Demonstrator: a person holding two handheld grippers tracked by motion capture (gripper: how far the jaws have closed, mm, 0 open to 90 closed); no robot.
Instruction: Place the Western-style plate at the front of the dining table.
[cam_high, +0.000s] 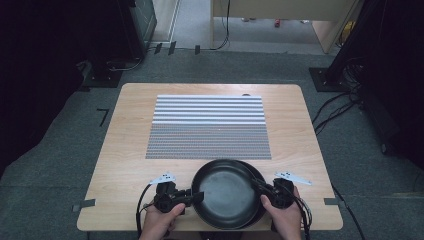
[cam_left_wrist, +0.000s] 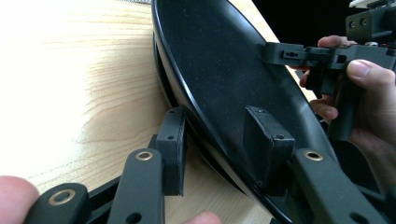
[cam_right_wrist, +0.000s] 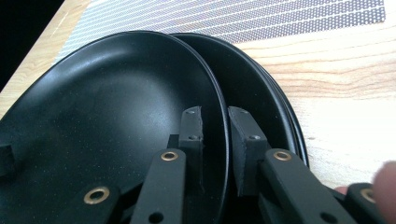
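High view: the wooden table (cam_high: 125, 150) carries a striped mat (cam_high: 207, 127) across its middle, and at the near edge sits a stack of black plates, the top plate (cam_high: 226, 192) shifted a little to the left of the lower plates (cam_high: 260, 180) beneath it. The person's hands come in from the bottom, one on each side of the stack. The left tongs (cam_high: 196, 196) reach the top plate's left rim; the right tongs (cam_high: 257, 186) reach its right rim.

In the left gripper view the left tongs (cam_left_wrist: 217, 149) straddle the rim of the top plate (cam_left_wrist: 219, 70), one jaw beneath it and one on its inner face, at a narrow gap with the rim between them. In the right gripper view the right tongs (cam_right_wrist: 217, 149) likewise bracket the rim of the top plate (cam_right_wrist: 107, 107), jaws narrow, with the lower plates (cam_right_wrist: 252, 79) just behind.
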